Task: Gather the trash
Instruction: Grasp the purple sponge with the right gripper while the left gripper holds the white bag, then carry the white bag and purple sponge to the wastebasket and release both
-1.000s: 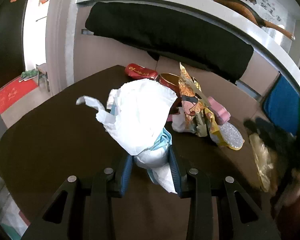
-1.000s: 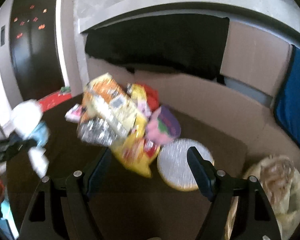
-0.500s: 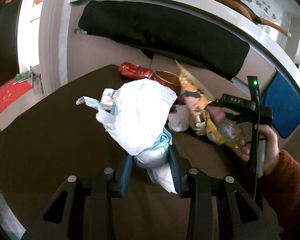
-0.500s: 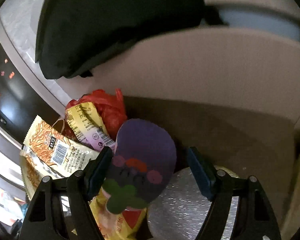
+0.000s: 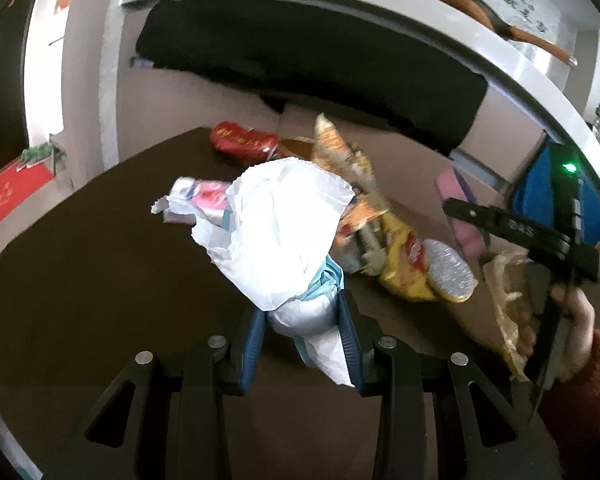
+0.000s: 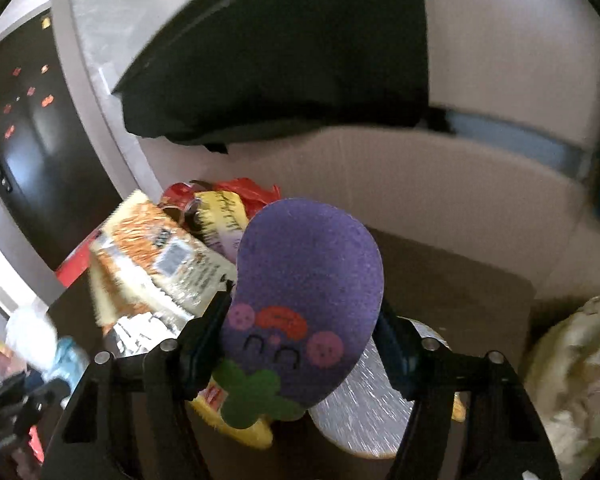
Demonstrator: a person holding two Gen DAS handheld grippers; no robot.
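The right gripper [image 6: 300, 328] has just been closing; its fingers [image 6: 206, 330] now flank the purple eggplant-shaped sponge [image 6: 306, 280], apparently touching both edges. The left gripper [image 5: 302, 322] fingers [image 5: 252, 330] clamp a crumpled white tissue wad [image 5: 280, 240] above the dark surface [image 5: 100, 280].

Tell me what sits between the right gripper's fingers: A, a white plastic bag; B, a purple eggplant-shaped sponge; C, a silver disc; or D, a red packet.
B: in the right wrist view the purple sponge with its cartoon face fills the gap of the right gripper, whose jaws have just been closing on it; the silver disc lies underneath on the table.
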